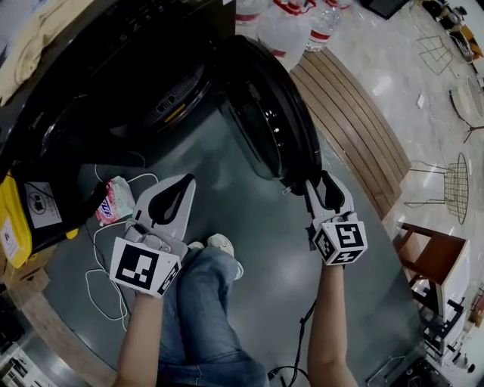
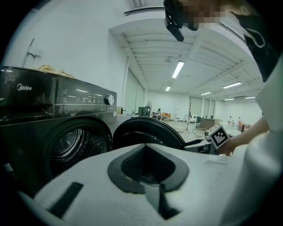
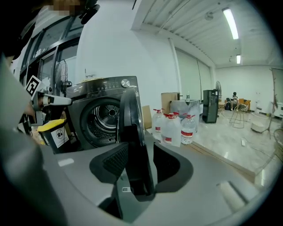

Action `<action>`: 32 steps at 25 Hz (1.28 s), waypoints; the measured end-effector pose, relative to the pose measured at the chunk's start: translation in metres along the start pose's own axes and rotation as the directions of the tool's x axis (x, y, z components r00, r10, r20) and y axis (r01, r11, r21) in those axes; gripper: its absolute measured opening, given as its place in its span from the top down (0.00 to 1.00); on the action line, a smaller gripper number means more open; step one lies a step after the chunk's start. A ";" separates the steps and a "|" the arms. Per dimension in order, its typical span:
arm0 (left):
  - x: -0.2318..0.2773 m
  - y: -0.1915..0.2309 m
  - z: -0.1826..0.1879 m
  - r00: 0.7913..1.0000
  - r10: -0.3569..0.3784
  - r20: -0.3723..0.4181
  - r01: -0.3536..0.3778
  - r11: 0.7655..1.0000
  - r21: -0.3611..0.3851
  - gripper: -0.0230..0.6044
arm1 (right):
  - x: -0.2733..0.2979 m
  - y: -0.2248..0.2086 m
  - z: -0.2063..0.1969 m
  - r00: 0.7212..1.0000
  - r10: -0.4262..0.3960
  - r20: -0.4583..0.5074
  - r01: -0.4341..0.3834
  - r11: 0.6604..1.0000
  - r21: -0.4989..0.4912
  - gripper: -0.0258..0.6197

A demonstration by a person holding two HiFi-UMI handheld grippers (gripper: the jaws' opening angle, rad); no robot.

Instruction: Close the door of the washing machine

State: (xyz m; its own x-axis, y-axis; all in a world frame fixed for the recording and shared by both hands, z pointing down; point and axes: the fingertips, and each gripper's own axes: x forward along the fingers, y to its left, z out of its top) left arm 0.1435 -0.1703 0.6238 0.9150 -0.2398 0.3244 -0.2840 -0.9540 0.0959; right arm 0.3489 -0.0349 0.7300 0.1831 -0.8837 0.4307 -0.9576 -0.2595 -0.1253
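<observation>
A dark front-loading washing machine (image 1: 113,68) stands at the upper left with its round door (image 1: 265,113) swung wide open and the drum (image 2: 73,148) exposed. My right gripper (image 1: 321,185) is at the door's lower outer rim. In the right gripper view the door's edge (image 3: 130,128) stands upright between the jaws, and both pads of my right gripper (image 3: 137,161) lie against it. Left of the door, my left gripper (image 1: 178,189) hangs above the floor in front of the machine, its tips together with nothing held. The left gripper view has my left gripper (image 2: 148,152) pointing toward the door (image 2: 146,130).
Several large water bottles (image 1: 291,23) stand right of the machine beside a wooden platform (image 1: 355,121). A yellow bin (image 1: 11,219) sits at the left, with a small packet (image 1: 113,202) and white cables (image 1: 98,280) on the floor. The person's legs (image 1: 200,302) are below.
</observation>
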 end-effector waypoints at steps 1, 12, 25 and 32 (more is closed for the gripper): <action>-0.001 -0.002 0.001 1.000 -0.001 -0.001 0.001 1.000 0.003 0.96 | 0.002 0.000 0.000 1.000 0.002 -0.005 -0.002 1.000 -0.005 0.69; -0.030 0.011 0.012 0.998 0.054 -0.024 -0.055 0.998 -0.031 0.96 | 0.005 0.006 -0.004 0.996 -0.064 -0.066 0.064 0.998 -0.006 0.81; -0.105 0.059 0.022 0.980 0.192 -0.054 -0.195 0.978 -0.070 0.96 | 0.004 0.074 -0.013 0.990 -0.082 -0.116 0.085 0.996 0.026 0.82; -0.127 0.110 0.021 0.987 0.154 -0.049 -0.157 0.985 -0.074 0.96 | 0.012 0.122 -0.016 0.976 -0.169 -0.136 0.178 0.982 0.062 0.82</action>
State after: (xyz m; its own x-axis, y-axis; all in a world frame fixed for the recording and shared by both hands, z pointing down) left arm 0.0024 -0.2486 0.5734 0.8452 -0.3749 0.3809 -0.4448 -0.8885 0.1126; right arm 0.2309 -0.0710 0.7347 0.3101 -0.7662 0.5627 -0.8938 -0.4367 -0.1021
